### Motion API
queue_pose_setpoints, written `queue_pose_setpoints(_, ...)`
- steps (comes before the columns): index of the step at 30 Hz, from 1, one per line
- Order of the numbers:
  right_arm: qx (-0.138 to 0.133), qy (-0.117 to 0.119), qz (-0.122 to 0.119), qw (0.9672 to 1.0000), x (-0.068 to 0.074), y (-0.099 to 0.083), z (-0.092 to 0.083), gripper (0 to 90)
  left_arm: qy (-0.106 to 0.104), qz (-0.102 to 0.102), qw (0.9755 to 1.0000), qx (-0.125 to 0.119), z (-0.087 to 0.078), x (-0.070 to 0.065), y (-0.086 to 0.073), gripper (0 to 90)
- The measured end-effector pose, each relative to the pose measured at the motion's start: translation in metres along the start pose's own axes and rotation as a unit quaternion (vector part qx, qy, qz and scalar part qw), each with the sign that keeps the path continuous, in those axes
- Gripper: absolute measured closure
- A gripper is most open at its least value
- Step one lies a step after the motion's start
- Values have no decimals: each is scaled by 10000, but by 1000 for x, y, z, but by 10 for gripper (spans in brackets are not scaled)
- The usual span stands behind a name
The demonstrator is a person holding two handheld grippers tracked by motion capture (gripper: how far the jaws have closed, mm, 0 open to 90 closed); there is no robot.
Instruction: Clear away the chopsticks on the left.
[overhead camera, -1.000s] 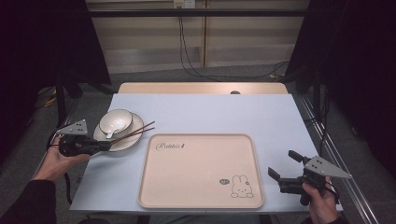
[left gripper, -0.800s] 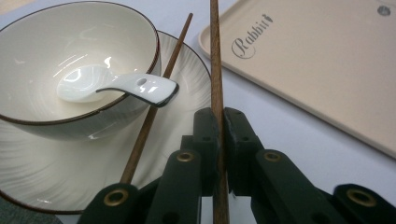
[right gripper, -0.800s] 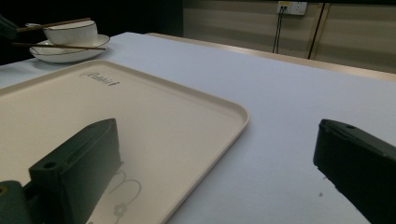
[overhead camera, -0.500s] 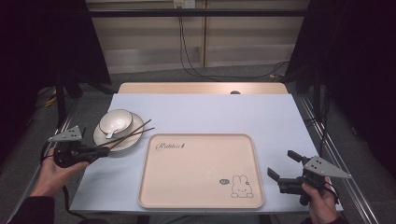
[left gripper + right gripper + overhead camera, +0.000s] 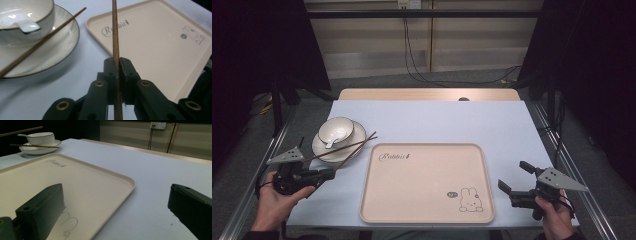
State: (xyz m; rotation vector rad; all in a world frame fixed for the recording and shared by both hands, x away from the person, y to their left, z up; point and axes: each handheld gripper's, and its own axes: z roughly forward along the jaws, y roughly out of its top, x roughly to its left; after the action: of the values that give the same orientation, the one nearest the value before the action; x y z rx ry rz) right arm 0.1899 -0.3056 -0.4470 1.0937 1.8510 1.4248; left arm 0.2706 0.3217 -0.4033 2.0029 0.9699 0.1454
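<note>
My left gripper point(image 5: 330, 173) point(image 5: 117, 65) is shut on one brown chopstick point(image 5: 357, 152) point(image 5: 114, 35) near its end. The stick runs forward past the right rim of a white plate point(image 5: 357, 141) point(image 5: 60, 47). A second chopstick point(image 5: 339, 149) point(image 5: 37, 46) lies across that plate. On the plate stands a white bowl point(image 5: 337, 129) point(image 5: 37, 17) with a white spoon point(image 5: 328, 144) point(image 5: 26, 25) in it. My right gripper point(image 5: 512, 175) point(image 5: 117, 205) is open at the right edge of a beige rabbit tray point(image 5: 422, 195) point(image 5: 82, 180), with nothing between its jaws.
The tray lies on a pale blue table point(image 5: 452, 120), with bare table behind it and to its right. Metal rails point(image 5: 267, 165) run along both table sides. Cables point(image 5: 412, 55) hang at the far wall. The plate and bowl point(image 5: 41, 138) stand at the table's left.
My left gripper has drawn back toward the near left edge with the chopstick in it, so the stick has slid off most of the plate. The right gripper has not moved.
</note>
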Motion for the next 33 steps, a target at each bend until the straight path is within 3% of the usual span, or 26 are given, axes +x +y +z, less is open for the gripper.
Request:
queue_pose_setpoints(4,-5,4,-1,10000,0,0,0,4,169,-246,9995,-141,2,-13,-4,847)
queue_pose_setpoints(9,9,20,-3,10000,0,0,0,3,380,-533,9978,-143,7,-29,-7,847)
queue_pose_setpoints(12,-1,17,-27,10000,0,0,0,4,336,-671,9971,-151,12,-39,-7,846)
queue_pose_setpoints(13,10,13,-8,10000,0,0,0,3,264,-652,9975,-96,15,-43,-7,846)
queue_pose_setpoints(15,7,1,1,10000,0,0,1,4,326,-557,9979,-29,21,-53,-6,846)
queue_pose_setpoints(19,14,16,5,10000,0,0,1,3,368,-680,9970,-5,35,-67,-3,846)
queue_pose_setpoints(21,14,17,16,10000,1,0,1,3,457,-889,9950,-55,41,-68,-2,845)
queue_pose_setpoints(22,12,25,15,10000,1,0,1,3,617,-1060,9924,-42,48,-68,-2,846)
queue_pose_setpoints(23,12,25,15,10000,1,0,1,3,617,-1060,9924,-42,48,-68,-2,846)
queue_pose_setpoints(26,13,40,-4,10000,1,0,2,3,808,-1378,9872,14,59,-70,-2,846)
queue_pose_setpoints(27,13,40,-4,10000,1,0,2,3,808,-1378,9872,14,59,-70,-2,846)
queue_pose_setpoints(29,15,40,-5,10000,1,0,2,4,920,-1531,9839,37,65,-71,-1,845)
queue_pose_setpoints(30,15,40,-5,10000,1,0,2,4,920,-1531,9839,37,65,-71,-1,845)
queue_pose_setpoints(33,25,54,-19,10000,1,0,1,4,1025,-1679,9804,91,71,-72,-2,845)
